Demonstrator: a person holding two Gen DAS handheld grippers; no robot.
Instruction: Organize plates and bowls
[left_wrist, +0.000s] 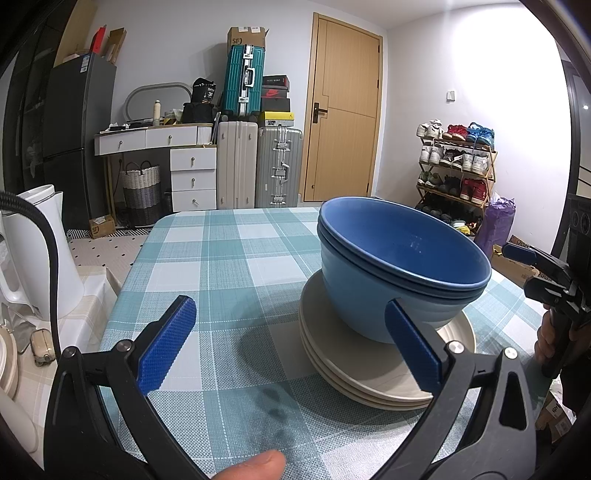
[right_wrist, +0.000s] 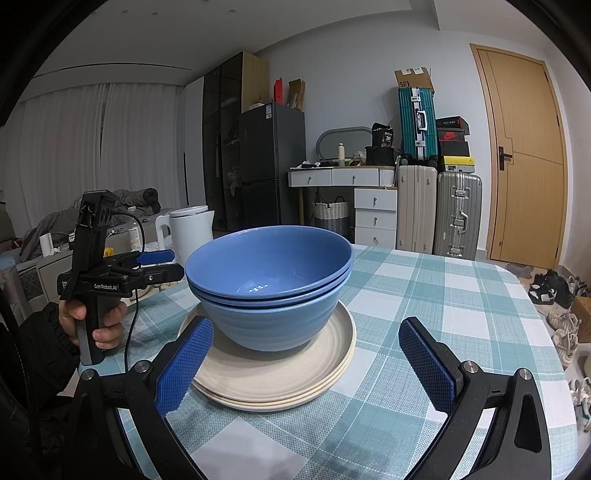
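Stacking looks complete. In the left wrist view, three nested bowls (left_wrist: 402, 269) are seen seated on a pile of plates (left_wrist: 354, 373) at about 3 o'clock on the table (left_wrist: 221, 258). The left gripper (left_wrist: 291, 354) is spread wide and holds nothing; its right finger lies across the pile's near edge, though contact cannot be told. Bare cloth runs from 9 to 12 o'clock.

In the right wrist view, the pile sits at 10 o'clock. The right gripper (right_wrist: 317, 369) is spread and empty, its left finger close to the plates. Open cloth is left from 1 to 4 o'clock, up to the table's rounded edge. Little seems left beyond pulling back.
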